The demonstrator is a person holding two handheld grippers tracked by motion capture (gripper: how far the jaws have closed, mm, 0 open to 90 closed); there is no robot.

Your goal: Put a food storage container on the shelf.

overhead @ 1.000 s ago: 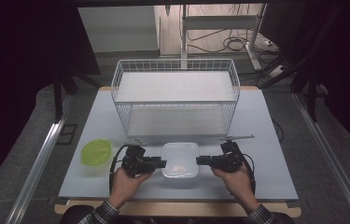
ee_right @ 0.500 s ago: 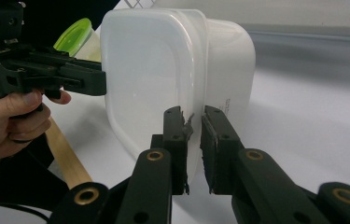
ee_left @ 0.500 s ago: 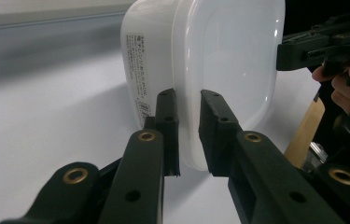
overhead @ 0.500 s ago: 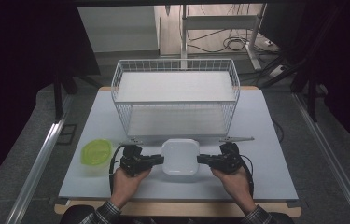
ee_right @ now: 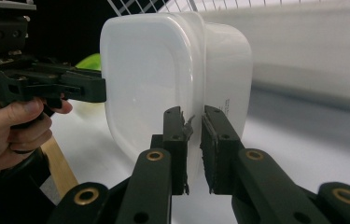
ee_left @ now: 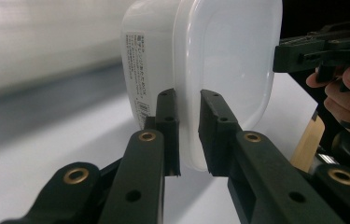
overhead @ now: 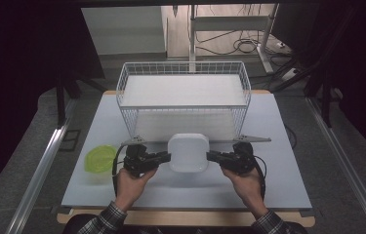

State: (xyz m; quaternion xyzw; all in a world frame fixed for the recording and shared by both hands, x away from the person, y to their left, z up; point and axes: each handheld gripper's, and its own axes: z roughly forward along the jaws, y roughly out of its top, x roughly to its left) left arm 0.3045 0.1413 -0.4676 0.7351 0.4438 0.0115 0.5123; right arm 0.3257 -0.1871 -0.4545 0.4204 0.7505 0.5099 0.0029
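- left gripper (overhead: 165, 157) clamped on the left rim of the tub (overhead: 188, 152); in the left gripper view (ee_left: 189, 135) the rim sits pinched between both pads, jaws nearly together; its jaws have just been closing, rim between them
- right gripper (overhead: 212, 156) clamped on the opposite rim of the tub; in the right gripper view (ee_right: 192, 140) the thin edge is squeezed between the pads, jaws nearly together
- tub white, translucent, lidded, held between the two jaw pairs, one at each side, jaws pointing inward at each other
- in the left gripper view the tub (ee_left: 200, 70) stands just ahead of the jaws, label strip on the side left of the jaws, lid face right of them
- in the right gripper view the tub (ee_right: 163, 70) rises ahead of the jaws, lid face left of them, body right of them
- basket (overhead: 127, 78) beyond the tub, past both jaw tips, white wire, near but apart from the tub as far as can be told
- bowl (overhead: 100, 158) green, behind the left jaws, outboard of the left hand (overhead: 131, 183)
- right hand (overhead: 246, 185) behind the right jaws
- table (overhead: 288, 185) under it all; cannot tell if the tub touches it
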